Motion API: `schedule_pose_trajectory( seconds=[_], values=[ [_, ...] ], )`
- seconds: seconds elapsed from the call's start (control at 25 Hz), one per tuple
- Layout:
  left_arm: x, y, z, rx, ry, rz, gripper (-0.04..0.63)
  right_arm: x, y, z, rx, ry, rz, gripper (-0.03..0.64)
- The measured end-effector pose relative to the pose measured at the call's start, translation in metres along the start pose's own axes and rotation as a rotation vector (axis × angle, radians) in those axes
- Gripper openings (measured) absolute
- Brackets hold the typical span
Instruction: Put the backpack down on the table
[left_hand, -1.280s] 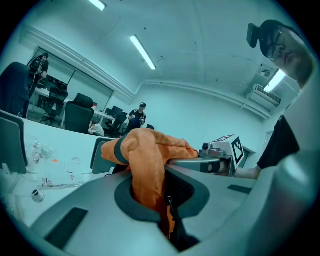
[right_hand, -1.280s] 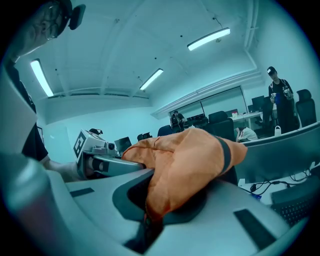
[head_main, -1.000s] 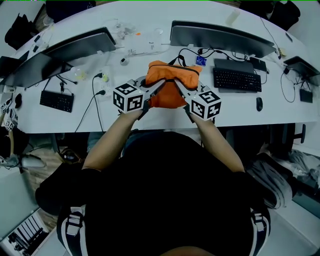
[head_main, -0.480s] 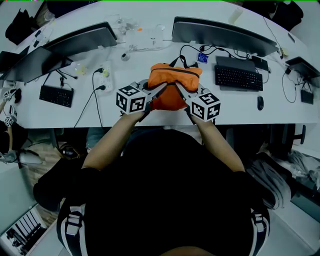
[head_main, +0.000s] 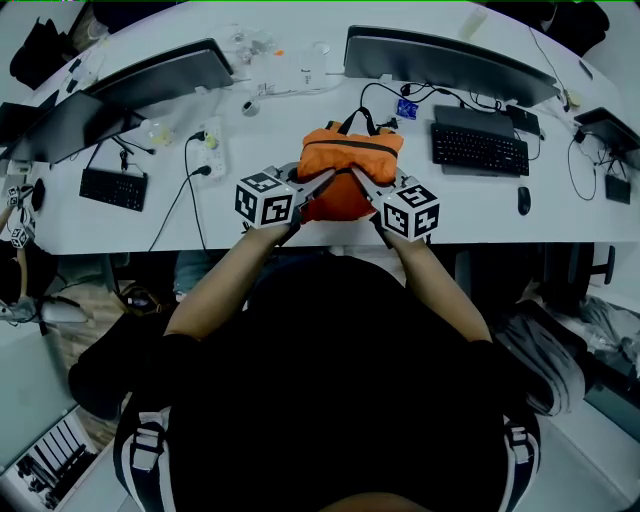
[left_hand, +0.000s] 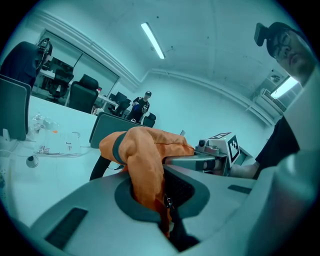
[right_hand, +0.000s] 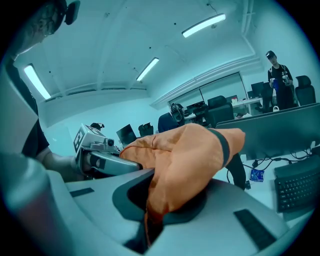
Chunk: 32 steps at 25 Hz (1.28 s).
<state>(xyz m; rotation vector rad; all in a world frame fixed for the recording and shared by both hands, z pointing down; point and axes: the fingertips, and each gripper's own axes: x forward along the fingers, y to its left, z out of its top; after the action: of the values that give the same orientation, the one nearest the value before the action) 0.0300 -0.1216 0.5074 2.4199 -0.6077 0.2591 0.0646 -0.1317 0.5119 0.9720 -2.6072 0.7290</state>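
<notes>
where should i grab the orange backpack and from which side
Pinch the bunched fabric along the near top edge of the backpack, coming in from the person's side, one gripper toward each end, as the left gripper and right gripper do. It is soft and limp, so a fold fits between shut jaws.

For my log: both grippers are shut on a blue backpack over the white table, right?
The backpack is orange, not blue, as the head view shows; left gripper and right gripper are both shut on it over the white table.
</notes>
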Motion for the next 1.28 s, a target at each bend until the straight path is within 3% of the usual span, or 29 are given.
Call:
schedule_pose_trajectory(
  seconds=[1.28],
  values=[
    [0.023, 0.019, -0.069, -0.055, 0.122, -0.015, 0.037, 0.012, -0.018, -0.073, 0.090, 0.125, -0.025, 0.029]
  ],
)
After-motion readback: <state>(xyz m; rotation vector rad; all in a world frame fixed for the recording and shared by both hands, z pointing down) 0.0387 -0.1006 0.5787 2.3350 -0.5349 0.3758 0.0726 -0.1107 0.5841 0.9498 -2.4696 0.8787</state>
